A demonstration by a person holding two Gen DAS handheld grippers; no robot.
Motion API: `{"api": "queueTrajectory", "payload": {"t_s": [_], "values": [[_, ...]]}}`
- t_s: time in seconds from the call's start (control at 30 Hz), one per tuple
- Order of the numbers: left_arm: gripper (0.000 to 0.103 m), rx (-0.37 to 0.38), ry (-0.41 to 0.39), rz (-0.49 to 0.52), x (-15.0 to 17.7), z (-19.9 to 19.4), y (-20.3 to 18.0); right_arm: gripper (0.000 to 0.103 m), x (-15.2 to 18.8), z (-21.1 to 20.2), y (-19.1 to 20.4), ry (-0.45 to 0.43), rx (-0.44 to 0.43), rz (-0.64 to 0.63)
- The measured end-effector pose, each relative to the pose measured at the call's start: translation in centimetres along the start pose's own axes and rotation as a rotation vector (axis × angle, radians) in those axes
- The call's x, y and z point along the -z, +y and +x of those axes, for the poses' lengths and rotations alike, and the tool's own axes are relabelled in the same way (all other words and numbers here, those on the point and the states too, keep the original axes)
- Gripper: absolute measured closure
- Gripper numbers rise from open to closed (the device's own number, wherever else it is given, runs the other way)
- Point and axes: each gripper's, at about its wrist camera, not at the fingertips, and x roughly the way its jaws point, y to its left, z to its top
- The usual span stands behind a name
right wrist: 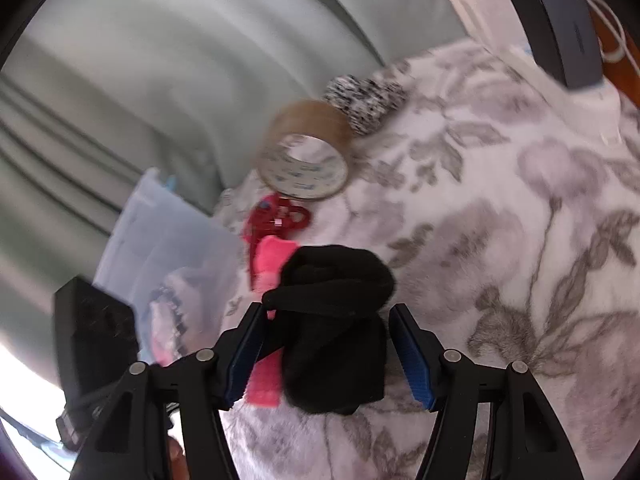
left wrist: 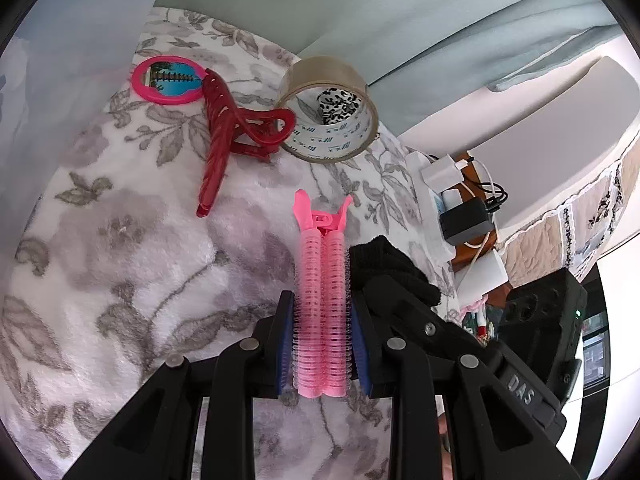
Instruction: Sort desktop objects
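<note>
My left gripper (left wrist: pixel 322 316) is shut on a pink hair-roller clip (left wrist: pixel 322 280), which points forward over the floral blanket (left wrist: pixel 120 240). A black sock (left wrist: pixel 388 268) lies just right of it. In the right wrist view my right gripper (right wrist: pixel 328 344) is open, its blue pads on either side of the black sock (right wrist: pixel 336 320), with the pink clip (right wrist: pixel 268 364) at the left pad. Farther off lie a dark red claw clip (left wrist: pixel 236 132), a pink mirror (left wrist: pixel 168 80), a brown tape roll (left wrist: pixel 330 108) and a black-and-white scrunchie (right wrist: pixel 364 100).
A clear plastic bin (right wrist: pixel 168 248) stands left of the blanket in the right wrist view. White and black chargers with cables (left wrist: pixel 460 208) sit at the blanket's right edge. A grey-green curtain (left wrist: pixel 320 12) hangs behind.
</note>
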Motion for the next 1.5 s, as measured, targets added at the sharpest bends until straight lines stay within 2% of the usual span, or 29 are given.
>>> {"api": "queueTrajectory", "payload": {"t_s": [0.13, 0.2, 0.3, 0.4, 0.67, 0.77, 0.97, 1.23, 1.33, 1.5], "values": [[0.075, 0.001, 0.008, -0.009, 0.0, 0.2, 0.4, 0.043, 0.0, 0.3, 0.0, -0.008, 0.036, -0.008], [0.075, 0.003, 0.010, -0.007, 0.1, 0.3, 0.3, 0.062, 0.0, 0.3, 0.1, -0.003, 0.049, -0.021], [0.075, 0.003, 0.010, -0.012, 0.1, 0.4, 0.2, 0.073, 0.1, 0.1, 0.5, -0.020, 0.080, -0.064], [0.075, -0.011, 0.006, 0.004, 0.2, 0.5, -0.1, 0.079, 0.1, -0.1, 1.5, -0.034, 0.120, -0.124], [0.076, -0.007, 0.012, 0.013, 0.5, 0.2, -0.2, 0.085, 0.0, -0.7, 1.9, -0.069, 0.205, -0.194], [0.076, -0.064, -0.001, 0.025, 0.6, -0.2, 0.1, 0.087, -0.5, -1.6, 1.3, -0.109, 0.283, -0.197], [0.076, -0.070, 0.008, -0.009, 0.7, -0.5, 1.4, 0.087, -1.6, -4.0, -1.5, -0.151, 0.300, -0.108], [0.076, -0.080, -0.024, 0.041, 1.0, -2.0, 0.4, 0.086, -1.9, -7.3, -2.5, -0.211, 0.359, -0.055], [0.076, -0.079, -0.046, 0.066, 1.3, -3.0, -0.2, 0.086, -1.9, -9.3, -1.9, -0.254, 0.374, -0.052], [0.076, -0.060, -0.092, 0.112, 1.8, -5.2, -1.2, 0.086, -1.5, -11.2, 0.6, -0.296, 0.353, -0.081]]}}
